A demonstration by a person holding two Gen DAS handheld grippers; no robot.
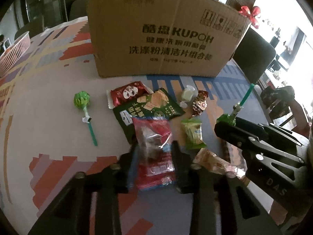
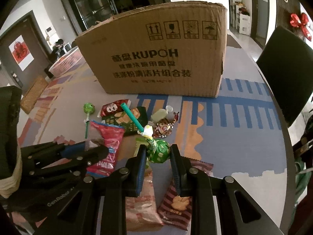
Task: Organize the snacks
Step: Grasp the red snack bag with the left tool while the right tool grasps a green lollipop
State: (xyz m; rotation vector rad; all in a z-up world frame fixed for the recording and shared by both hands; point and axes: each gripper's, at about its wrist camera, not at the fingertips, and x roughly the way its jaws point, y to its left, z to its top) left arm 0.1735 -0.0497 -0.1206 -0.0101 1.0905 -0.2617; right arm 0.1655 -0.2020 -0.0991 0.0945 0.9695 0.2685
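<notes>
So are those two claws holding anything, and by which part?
Left gripper clamps the red packet across its middle. Right gripper grips a green lollipop by its wrapped head, stick up.

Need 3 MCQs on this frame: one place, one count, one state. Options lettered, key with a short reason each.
1. Where does the loose lollipop lie?
A. left of the snack pile
B. inside the cardboard box
C. in the pink basket

2. How many green lollipops show?
A. one
B. two
C. four

3. What does the right gripper hold?
A. nothing
B. a red packet
C. a green lollipop

Key: 1 A, it lies alone on the cloth, left of the packets. 2 B, one on the table, one gripped. 3 C, the candy head sits between the fingers, stick pointing up.
</notes>
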